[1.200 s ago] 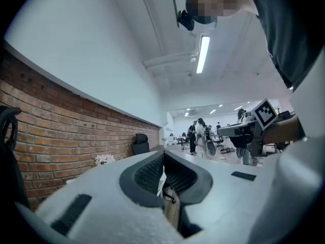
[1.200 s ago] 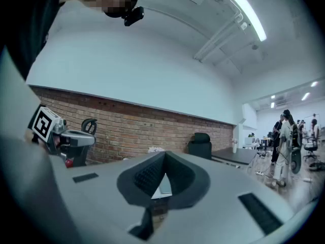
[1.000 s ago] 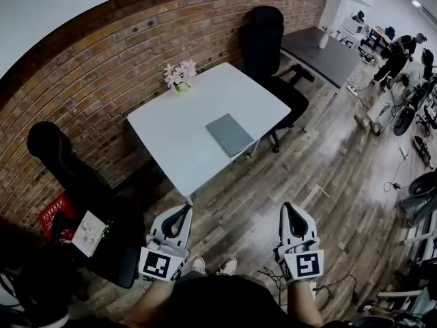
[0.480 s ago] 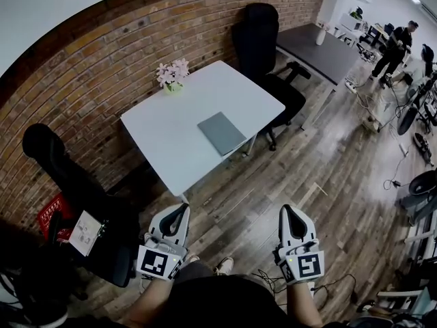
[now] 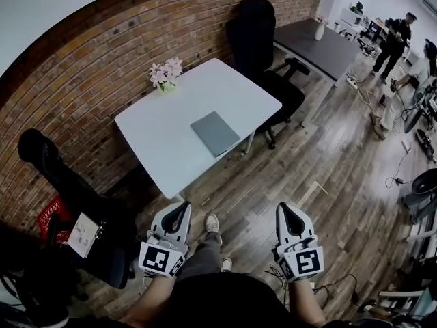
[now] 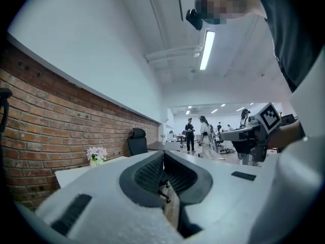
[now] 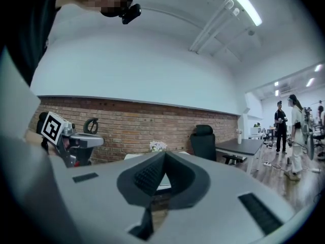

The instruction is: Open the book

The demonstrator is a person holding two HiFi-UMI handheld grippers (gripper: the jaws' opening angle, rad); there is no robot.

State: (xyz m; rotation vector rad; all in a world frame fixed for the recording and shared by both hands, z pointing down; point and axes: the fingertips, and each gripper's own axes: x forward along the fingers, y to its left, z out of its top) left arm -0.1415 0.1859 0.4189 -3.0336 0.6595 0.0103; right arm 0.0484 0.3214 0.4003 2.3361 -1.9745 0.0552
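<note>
book (image 5: 215,132) further left (shut), well beyond left gripper (image 5: 181,211), right gripper (image 5: 289,211)

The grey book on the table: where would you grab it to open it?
The book lies flat and closed near an edge of the table, so only thin edges offer a pinch. Probably take the cover's corner nearest that edge, coming level from that side; the spine side is unclear.

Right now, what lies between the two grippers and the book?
In the head view, only wooden floor and the white table's near edge separate the left gripper and right gripper from the book.
</note>
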